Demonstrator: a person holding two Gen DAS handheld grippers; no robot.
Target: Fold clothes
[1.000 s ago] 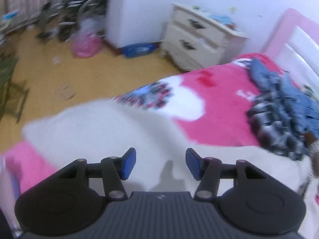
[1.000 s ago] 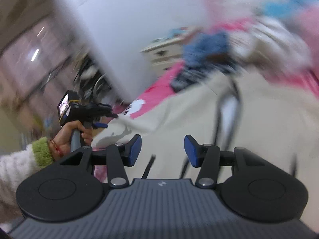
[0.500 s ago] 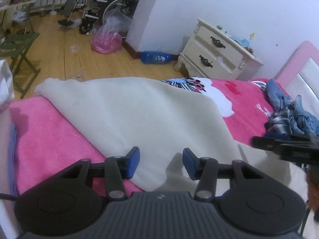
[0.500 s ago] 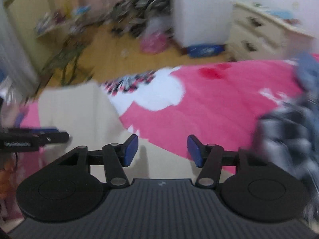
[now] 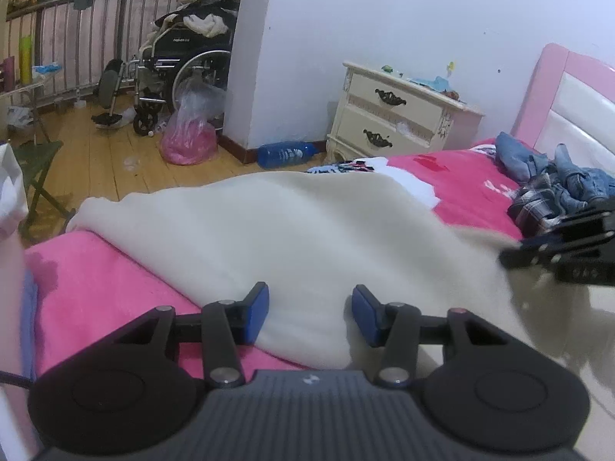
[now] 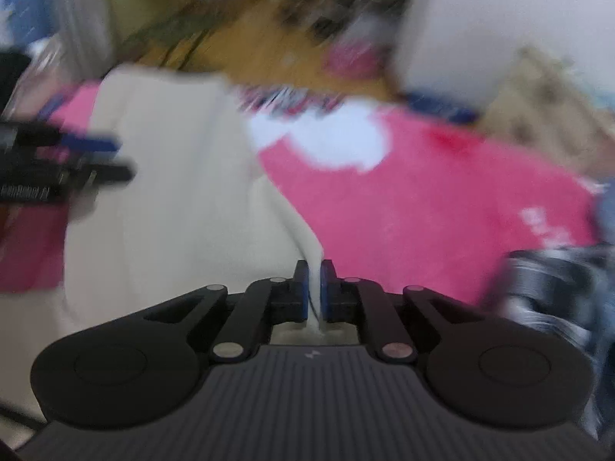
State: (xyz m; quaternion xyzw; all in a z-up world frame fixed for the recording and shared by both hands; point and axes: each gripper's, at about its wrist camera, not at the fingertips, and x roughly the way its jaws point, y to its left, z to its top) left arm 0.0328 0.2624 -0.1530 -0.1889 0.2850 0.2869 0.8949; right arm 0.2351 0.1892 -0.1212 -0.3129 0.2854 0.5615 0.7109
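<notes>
The cream fleece garment point(image 5: 292, 238) is lying spread on the pink bed point(image 5: 96, 288), looking soft and floppy; the right tongs point(image 6: 314, 288) are pinching its edge; the left tongs point(image 5: 309, 313) are hovering open above its near hem, a good hold.

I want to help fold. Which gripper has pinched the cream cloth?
The right gripper: its blue pads squeeze the cream fleece garment. The left gripper is open.

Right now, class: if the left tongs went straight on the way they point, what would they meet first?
Most likely the cream garment spread on the pink blanket; its near edge lies between the open left tongs. Depth is uncertain.
</notes>
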